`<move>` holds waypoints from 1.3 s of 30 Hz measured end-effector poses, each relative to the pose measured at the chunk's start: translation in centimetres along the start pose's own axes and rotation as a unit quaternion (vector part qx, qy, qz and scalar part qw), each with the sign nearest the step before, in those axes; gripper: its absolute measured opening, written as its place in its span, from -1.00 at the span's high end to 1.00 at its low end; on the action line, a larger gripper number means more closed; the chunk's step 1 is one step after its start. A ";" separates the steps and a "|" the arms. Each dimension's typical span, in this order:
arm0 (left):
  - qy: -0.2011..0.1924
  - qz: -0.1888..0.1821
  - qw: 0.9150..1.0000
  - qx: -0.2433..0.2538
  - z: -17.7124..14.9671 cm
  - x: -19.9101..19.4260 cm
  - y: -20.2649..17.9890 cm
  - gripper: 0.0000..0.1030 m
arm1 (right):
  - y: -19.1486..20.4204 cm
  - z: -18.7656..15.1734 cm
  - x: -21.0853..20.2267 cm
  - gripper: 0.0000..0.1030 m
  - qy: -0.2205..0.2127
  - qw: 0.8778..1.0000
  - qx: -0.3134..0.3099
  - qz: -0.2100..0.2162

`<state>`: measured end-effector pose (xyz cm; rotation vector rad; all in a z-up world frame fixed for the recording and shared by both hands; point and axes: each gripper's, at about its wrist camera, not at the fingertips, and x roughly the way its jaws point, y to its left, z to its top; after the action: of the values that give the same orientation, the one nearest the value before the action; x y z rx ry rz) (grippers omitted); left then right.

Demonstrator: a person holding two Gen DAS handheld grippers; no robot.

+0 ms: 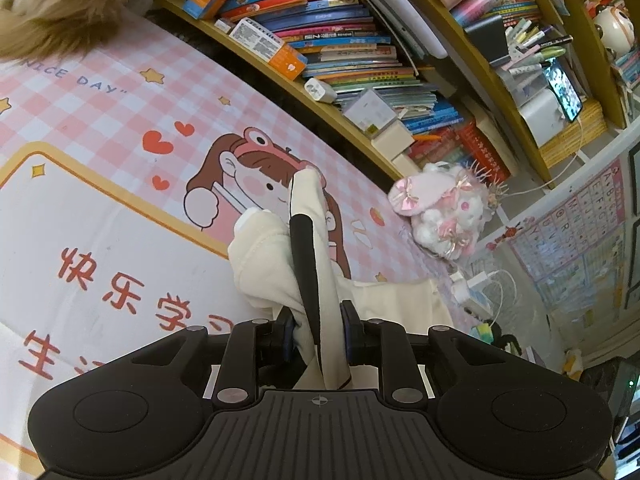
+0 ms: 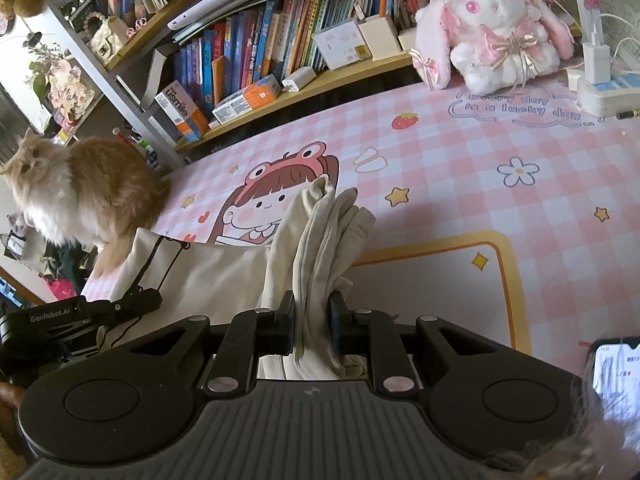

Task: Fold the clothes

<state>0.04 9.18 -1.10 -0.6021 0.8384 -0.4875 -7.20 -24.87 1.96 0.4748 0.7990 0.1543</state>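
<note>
The left gripper [image 1: 318, 336] is clamped on a bunched part of the cream garment [image 1: 272, 256], where a black trim strip [image 1: 306, 264] runs up between its jaws; the cloth rises in a peak ahead of the fingers and drapes down onto the pink checked desk mat [image 1: 120, 128]. The right gripper [image 2: 312, 326] likewise pinches a gathered, ribbed fold of the same cream garment [image 2: 320, 232], which stands up in a bundle between its blue pads. In the right wrist view the rest of the garment lies spread flat to the left over the mat [image 2: 460, 168], stretching toward the left gripper [image 2: 132, 300], whose black body and fingers show at the left edge gripping the cloth near a thin black drawstring [image 2: 160, 252]. A fluffy orange-and-white cat [image 2: 76, 192] sits at the mat's far left corner, just beside the garment's edge. A pink and white plush rabbit [image 2: 492, 36] rests at the back of the desk near a white power strip [image 2: 600, 92], and a wooden shelf of books [image 2: 256, 48] runs behind the mat. A lit phone [image 2: 616, 372] lies at the lower right.
</note>
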 end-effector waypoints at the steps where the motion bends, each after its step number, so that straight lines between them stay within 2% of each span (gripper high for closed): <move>1: 0.001 -0.001 1.000 -0.001 0.1 0.0 0.2 0.60 | 0.0 0.0 0.1 0.70 0.001 1.000 0.001 0.000; 9: 0.013 -0.014 1.000 0.006 2.9 0.9 2.0 0.60 | 1.3 0.7 1.6 0.71 -0.004 1.000 0.007 -0.012; 21: 0.034 -0.048 0.998 0.013 10.2 3.2 5.8 0.60 | 4.9 3.6 6.6 0.72 -0.017 0.999 0.015 -0.036; 32: 0.027 -0.078 0.996 0.020 17.3 9.1 6.1 0.62 | 4.6 10.0 11.0 0.72 -0.046 0.998 -0.001 -0.048; 39: 0.011 -0.074 0.997 0.017 21.0 13.4 5.2 0.62 | 2.7 15.1 14.0 0.72 -0.059 0.997 -0.026 -0.037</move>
<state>25.41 10.96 -0.74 -0.6308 0.8073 -0.6429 13.52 -23.46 3.12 0.4005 0.6941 0.0770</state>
